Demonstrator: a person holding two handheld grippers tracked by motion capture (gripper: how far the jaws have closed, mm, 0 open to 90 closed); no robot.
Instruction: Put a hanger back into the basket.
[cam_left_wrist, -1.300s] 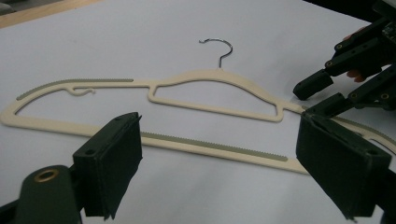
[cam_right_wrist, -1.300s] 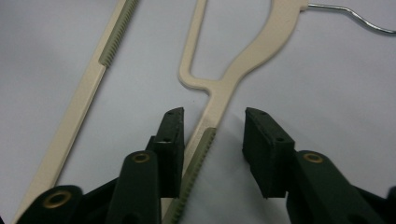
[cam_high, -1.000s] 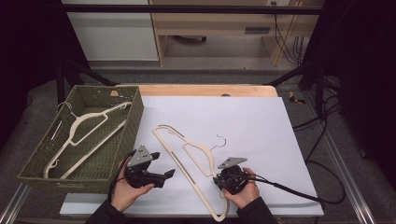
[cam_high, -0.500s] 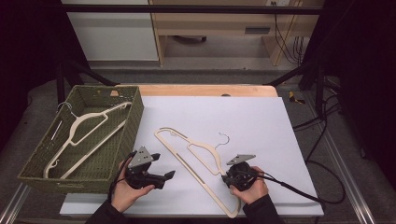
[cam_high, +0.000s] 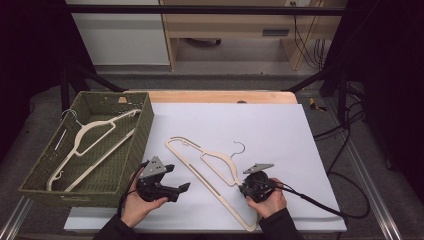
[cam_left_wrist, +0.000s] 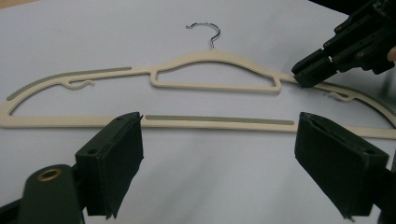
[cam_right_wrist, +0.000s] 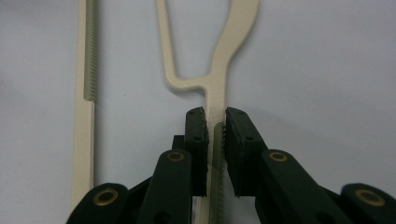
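Observation:
A cream hanger (cam_high: 210, 188) with a chrome hook lies flat and slantwise on the white sheet (cam_high: 300, 150). My right gripper (cam_high: 243, 189) is shut on its near shoulder arm; in the right gripper view (cam_right_wrist: 215, 122) both pads squeeze the cream arm (cam_right_wrist: 219, 79) where its grey ribbed strip begins. My left gripper (cam_high: 176, 178) rests on the sheet just left of the hanger's long bar, open, with nothing in it. From the left gripper view (cam_left_wrist: 219, 158) the bar (cam_left_wrist: 215, 120) runs across beyond the wide-apart jaws, and the right gripper (cam_left_wrist: 312, 74) pinches the hanger farther off.
A green woven basket (cam_high: 145, 125) stands at the table's left edge with a second cream hanger (cam_high: 85, 135) lying in it. Bare wood of the table (cam_high: 225, 96) shows at the back. A black cable (cam_high: 320, 202) trails right from the right gripper.
The right gripper has moved a little to the right, dragging the hanger with it across the sheet. The left gripper has stayed in place, open.

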